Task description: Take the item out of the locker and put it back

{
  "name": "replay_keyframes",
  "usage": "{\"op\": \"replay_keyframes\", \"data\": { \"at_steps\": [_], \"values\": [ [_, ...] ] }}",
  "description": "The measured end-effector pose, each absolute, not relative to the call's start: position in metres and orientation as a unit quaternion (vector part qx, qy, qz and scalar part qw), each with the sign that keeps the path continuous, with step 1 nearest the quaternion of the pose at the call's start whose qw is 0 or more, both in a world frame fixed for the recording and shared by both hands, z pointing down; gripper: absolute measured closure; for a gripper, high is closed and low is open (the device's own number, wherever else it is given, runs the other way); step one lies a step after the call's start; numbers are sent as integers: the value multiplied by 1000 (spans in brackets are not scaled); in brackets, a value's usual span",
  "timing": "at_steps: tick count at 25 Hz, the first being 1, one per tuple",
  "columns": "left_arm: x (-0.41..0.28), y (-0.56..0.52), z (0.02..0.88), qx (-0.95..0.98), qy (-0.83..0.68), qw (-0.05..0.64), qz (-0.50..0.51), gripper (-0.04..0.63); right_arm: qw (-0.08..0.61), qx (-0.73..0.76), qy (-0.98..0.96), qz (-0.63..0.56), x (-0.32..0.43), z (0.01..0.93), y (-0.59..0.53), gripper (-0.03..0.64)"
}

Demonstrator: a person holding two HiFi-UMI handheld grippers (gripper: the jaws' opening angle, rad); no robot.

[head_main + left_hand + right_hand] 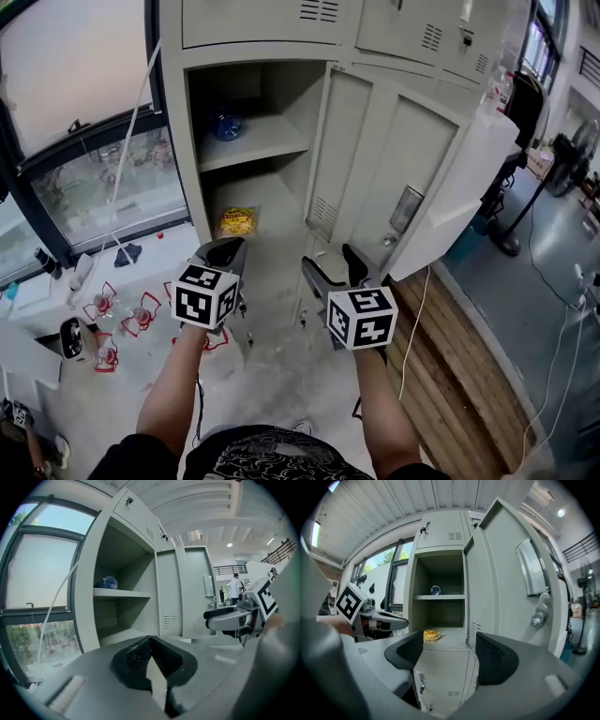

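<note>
The yellow crinkly packet lay near the left edge of the bottom shelf in the open grey metal locker. Both claws hung out in front, well apart from it. The left claw was pinched together, holding nothing. The right claw gaped wide, empty too. Reaching in, the right one might bump the open grey door just beside it. Below was a speckled grey floor, and a big window stood to the left.
</note>
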State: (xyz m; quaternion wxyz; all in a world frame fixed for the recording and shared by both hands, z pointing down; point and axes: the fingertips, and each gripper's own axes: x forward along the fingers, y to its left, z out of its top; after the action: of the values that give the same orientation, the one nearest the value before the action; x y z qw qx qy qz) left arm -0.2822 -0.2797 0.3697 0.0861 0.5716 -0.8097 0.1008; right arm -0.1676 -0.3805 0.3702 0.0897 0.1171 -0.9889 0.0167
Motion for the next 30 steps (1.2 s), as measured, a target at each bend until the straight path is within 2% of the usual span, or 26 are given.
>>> {"op": "replay_keyframes", "data": {
  "at_steps": [30],
  "values": [
    [-290,-206,383,418,-898,114,81,595,109,-57,-992,12,-229,393,-351,276]
  ]
}}
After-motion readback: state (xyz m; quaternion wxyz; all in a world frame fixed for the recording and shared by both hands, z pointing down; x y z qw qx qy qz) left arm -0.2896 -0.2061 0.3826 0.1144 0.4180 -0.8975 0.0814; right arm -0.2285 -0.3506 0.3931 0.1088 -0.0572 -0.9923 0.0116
